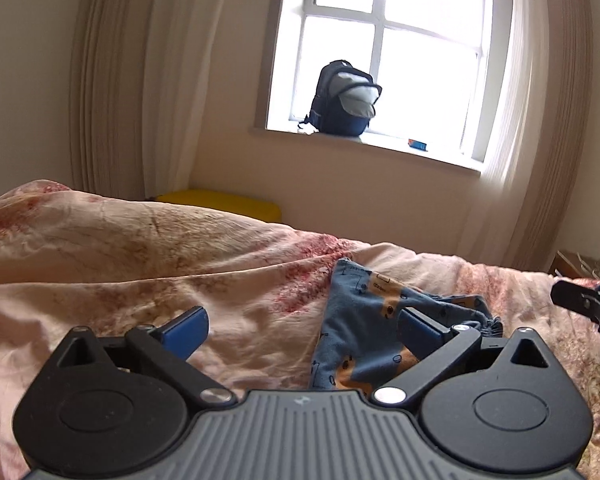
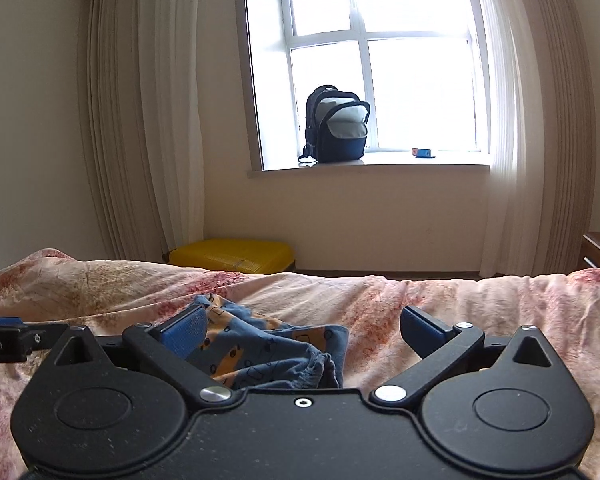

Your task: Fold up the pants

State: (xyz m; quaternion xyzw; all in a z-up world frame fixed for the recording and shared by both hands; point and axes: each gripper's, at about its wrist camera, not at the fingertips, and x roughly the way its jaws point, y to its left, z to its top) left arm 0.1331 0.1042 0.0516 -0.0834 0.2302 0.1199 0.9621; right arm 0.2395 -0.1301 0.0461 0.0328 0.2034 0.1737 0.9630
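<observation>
On the flowered bedspread (image 1: 100,248) the pants (image 1: 364,328), blue cloth printed with orange shapes, lie in a small bundle, gathered waistband showing at the near edge. In the left wrist view they sit at about four o'clock from centre, under the right-hand finger of the left gripper (image 1: 302,332); in the right wrist view they lie at seven o'clock, behind the left-hand finger of the right gripper (image 2: 302,330). Both tongs stand wide apart with nothing between the pads, and neither touches the cloth. Each gripper's tip shows at the edge of the other's view, so the two flank the bundle.

The bundle looks partly folded but lumpy, so I judge the step in hand is either a release just made or a fresh approach. To do it well, bring each gripper down onto one outer corner, pinch a single clean layer edge rather than the bunched waistband, and keep the hands level so the fold lands square.

Beyond, at twelve o'clock, a backpack (image 2: 336,128) stands on the windowsill (image 2: 372,168); a yellow suitcase (image 2: 232,256) lies below
</observation>
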